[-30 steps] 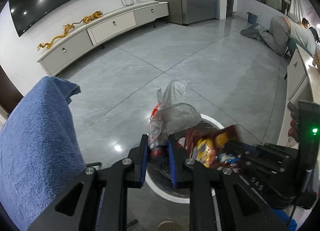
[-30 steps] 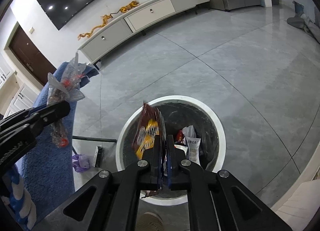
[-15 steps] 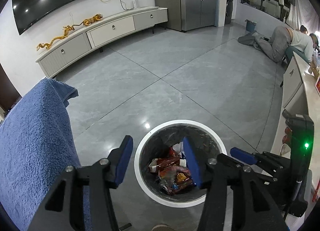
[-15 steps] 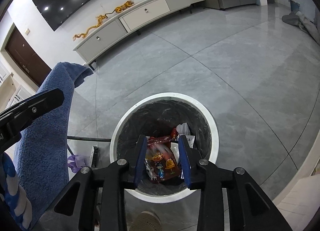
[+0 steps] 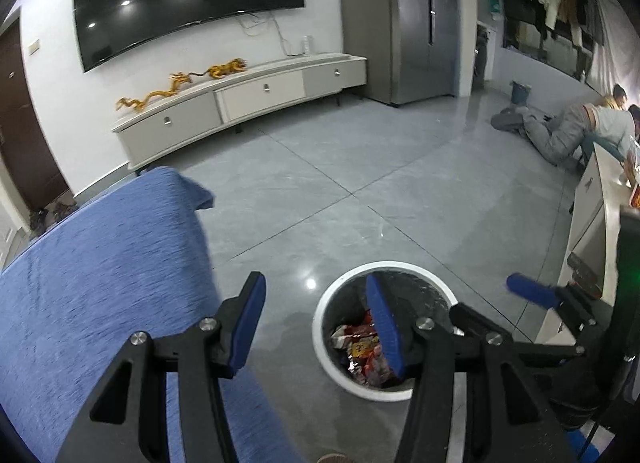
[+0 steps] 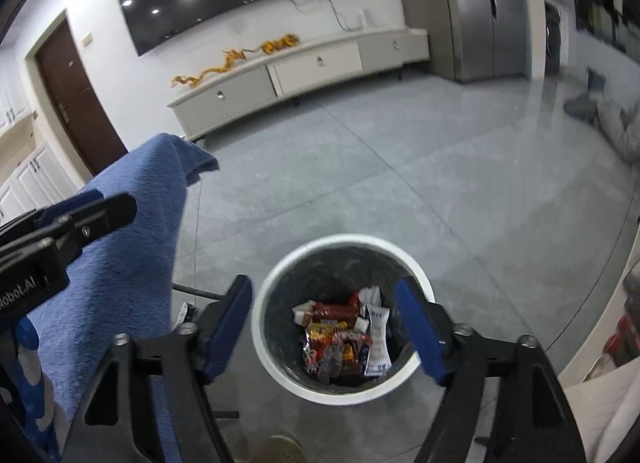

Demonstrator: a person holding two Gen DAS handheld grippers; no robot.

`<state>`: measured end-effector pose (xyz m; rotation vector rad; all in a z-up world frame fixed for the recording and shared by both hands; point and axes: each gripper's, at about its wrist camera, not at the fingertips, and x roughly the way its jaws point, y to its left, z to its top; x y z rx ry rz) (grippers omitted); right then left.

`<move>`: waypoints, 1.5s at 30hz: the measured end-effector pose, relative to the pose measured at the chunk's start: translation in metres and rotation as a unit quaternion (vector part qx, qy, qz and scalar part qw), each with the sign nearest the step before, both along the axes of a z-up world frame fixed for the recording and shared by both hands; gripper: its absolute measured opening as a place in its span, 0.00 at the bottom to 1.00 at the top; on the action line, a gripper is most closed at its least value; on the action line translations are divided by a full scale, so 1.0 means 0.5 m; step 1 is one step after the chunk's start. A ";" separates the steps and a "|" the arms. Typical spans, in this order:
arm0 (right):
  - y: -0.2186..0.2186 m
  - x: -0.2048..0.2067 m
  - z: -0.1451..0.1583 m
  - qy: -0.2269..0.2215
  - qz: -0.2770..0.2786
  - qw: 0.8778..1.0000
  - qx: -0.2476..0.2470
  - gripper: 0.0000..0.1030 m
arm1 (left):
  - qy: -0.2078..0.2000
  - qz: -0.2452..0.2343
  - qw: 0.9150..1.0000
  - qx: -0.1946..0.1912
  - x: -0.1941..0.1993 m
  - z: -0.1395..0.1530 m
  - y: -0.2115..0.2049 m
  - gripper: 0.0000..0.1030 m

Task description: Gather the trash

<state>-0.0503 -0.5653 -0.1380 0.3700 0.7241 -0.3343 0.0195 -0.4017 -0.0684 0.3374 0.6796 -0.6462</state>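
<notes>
Grey tiled floor point(image 6: 460, 183) carries a white-rimmed bin point(image 6: 280, 367). Left gripper point(image 5: 316, 323) and right gripper point(image 6: 332, 331) hover above it, jaws just opened, nothing between them. Snack wrappers point(image 6: 336, 343) lie inside: judged light, crinkly, slippery; pinch a crumpled edge.

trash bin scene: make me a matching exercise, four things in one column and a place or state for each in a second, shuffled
Things
1. trash bin
2. snack wrappers
3. blue cloth
4. right hand-held gripper

Place or state
A. draped beside the bin
B. open, nothing between its pads
C. lying inside the bin
D. standing on the grey tiled floor

Pairs: 1-D, 2-C, 3-A, 4-B
</notes>
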 end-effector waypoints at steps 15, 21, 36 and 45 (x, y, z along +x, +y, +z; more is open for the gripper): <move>0.250 -0.007 0.168 -0.065 0.084 0.990 -0.092 0.95 | -0.084 0.157 0.983 -0.038 -0.075 0.145 0.344 0.83; 0.340 -0.021 0.205 -0.084 0.125 0.982 -0.111 0.95 | -0.101 0.209 0.971 -0.061 -0.120 0.180 0.459 0.92; 0.474 -0.140 0.290 -0.129 0.164 0.964 -0.164 0.96 | -0.138 0.262 0.949 -0.104 -0.231 0.223 0.604 0.97; 0.503 -0.210 0.339 -0.159 0.146 0.956 -0.197 0.99 | -0.180 0.264 0.942 -0.107 -0.309 0.247 0.646 1.00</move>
